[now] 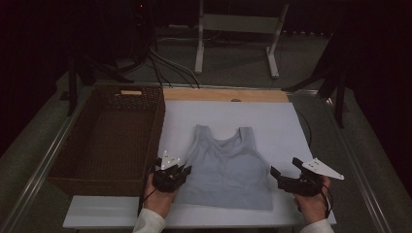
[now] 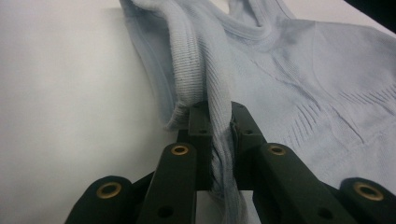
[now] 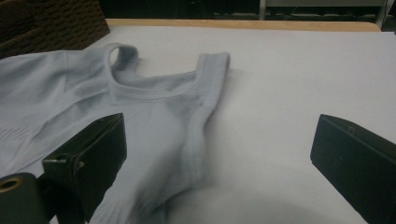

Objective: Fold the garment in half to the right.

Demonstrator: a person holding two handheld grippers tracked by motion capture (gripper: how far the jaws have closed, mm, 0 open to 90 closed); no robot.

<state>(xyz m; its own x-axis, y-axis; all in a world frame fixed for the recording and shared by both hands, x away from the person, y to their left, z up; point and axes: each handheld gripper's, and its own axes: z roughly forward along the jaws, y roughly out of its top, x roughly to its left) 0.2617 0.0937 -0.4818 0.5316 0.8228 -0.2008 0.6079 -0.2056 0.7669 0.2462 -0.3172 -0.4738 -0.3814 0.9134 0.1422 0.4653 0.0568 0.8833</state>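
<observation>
We saw a pale blue ribbed knit tank top [image 1: 227,170] lying flat on a white board [image 1: 272,121], with its two shoulder straps pointing away from us and its bottom hem close to the near edge of the board. The cloth was soft and stretchy, with fine ribs along the straps and armholes and a few stitched lines across the chest. We could not find any label, brand or writing on it.

The top lay just to the right of a big dark brown woven basket [image 1: 109,138] that stood beside the board.

Our left gripper [image 1: 180,173] sat at the side of the top nearest the basket. Its black jaws were clenched tight on the ribbed edge of the top [image 2: 219,107], and that edge was pulled up off the board into a fold.

Our right gripper [image 1: 284,171] waited at the side of the top far from the basket. Its jaws stood wide apart with nothing between them, just beside the top [image 3: 154,116].
</observation>
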